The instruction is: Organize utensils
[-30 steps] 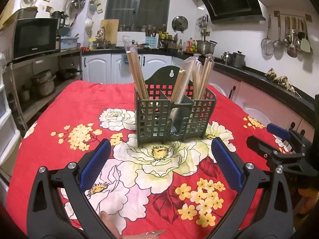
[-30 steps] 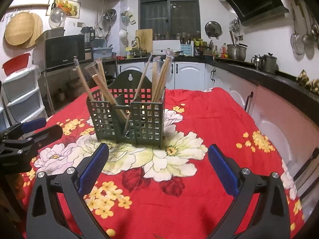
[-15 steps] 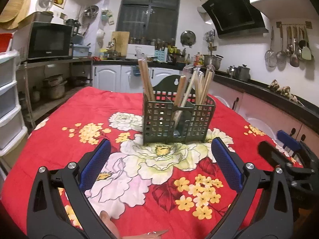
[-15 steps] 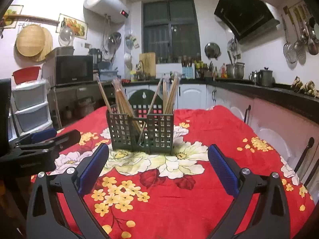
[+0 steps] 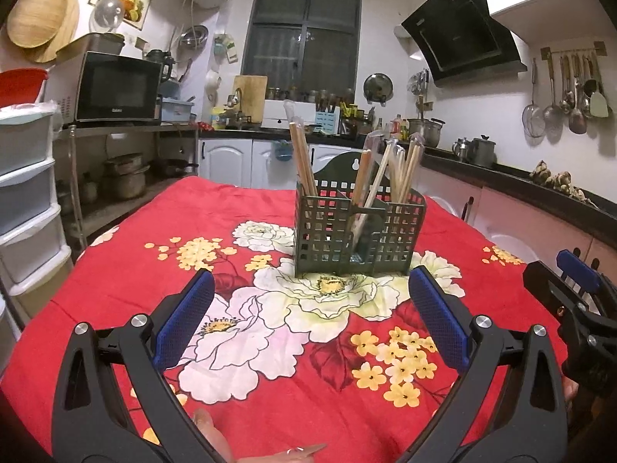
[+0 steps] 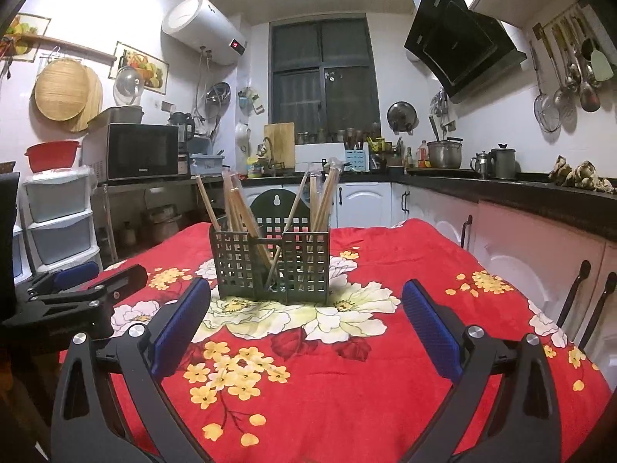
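**Operator:** Kitchen table under a red floral cloth [image 5: 115, 277] — what is the status of my two tools above it?

**Technician:** Your left gripper [image 5: 312, 316] has its jaws spread wide, and nothing sits between its blue pads [image 5: 185, 320]. Your right gripper [image 6: 306, 324] is in the same condition: jaws wide apart, pads bare, no load. Both hang over the near part of the cloth, clear of it as far as the views show.

**Operator:** Where is the work item relative to them?

**Technician:** Ahead of both tools, near the centre of the table, stands the dark green utensil caddy [image 5: 358, 235], upright on the large white flower print. It is well apart from either set of pads. From your left tool it lies ahead and slightly to the right; from your right tool it lies ahead and slightly to the left.

**Operator:** Contents?

**Technician:** Wooden chopsticks [image 5: 302, 162] stand in its lattice compartments, leaning at various angles. Some carry clear wrapping at the top. One bundle occupies the left compartment in the left view; further sticks fill the middle and right compartments.

**Operator:** Can each tool see the other?

**Technician:** Yes. The right tool appears at the right edge of your left view, the left tool at the left edge of your right view.

**Operator:** Beyond the table?

**Technician:** A microwave [image 6: 142, 150] to the left, a dark window [image 6: 322, 81] ahead and a range hood [image 6: 459, 46] upper right.
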`<state>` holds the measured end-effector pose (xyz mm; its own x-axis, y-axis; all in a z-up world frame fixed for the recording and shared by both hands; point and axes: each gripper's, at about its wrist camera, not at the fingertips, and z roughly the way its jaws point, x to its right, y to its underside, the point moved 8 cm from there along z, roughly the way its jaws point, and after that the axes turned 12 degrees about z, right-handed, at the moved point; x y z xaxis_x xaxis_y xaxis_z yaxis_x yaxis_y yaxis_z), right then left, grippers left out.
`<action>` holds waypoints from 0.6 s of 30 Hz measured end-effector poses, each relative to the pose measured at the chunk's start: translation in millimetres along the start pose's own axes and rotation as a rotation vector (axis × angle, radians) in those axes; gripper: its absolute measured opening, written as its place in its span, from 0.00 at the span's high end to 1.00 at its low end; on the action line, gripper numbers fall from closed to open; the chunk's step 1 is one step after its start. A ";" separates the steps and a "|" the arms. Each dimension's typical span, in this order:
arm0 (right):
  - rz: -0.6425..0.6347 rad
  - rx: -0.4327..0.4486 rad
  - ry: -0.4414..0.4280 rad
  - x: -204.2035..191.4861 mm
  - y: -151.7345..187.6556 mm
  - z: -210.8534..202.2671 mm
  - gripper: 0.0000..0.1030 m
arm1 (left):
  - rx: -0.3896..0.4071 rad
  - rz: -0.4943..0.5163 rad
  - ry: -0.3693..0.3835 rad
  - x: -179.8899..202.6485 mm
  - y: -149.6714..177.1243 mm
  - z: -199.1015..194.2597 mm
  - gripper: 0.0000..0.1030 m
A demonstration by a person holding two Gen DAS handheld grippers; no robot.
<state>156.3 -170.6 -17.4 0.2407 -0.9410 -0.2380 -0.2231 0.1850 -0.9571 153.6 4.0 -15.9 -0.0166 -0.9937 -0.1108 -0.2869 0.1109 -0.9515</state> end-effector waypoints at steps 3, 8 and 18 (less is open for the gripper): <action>-0.006 0.004 0.001 -2.4 0.9 -0.3 0.06 | 0.009 -0.003 0.001 -0.4 -0.7 -0.9 0.10; -0.018 0.005 -0.001 -6.1 1.2 0.4 0.06 | 0.010 -0.006 0.003 -0.8 -0.5 -1.0 0.10; -0.016 0.002 0.000 -6.0 2.4 -0.6 0.06 | 0.005 -0.007 0.005 0.0 1.1 -0.9 0.10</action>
<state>153.8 -164.6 -18.2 0.2438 -0.9438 -0.2231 -0.2173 0.1710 -0.9610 152.5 4.1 -16.7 -0.0194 -0.9946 -0.1024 -0.2820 0.1037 -0.9538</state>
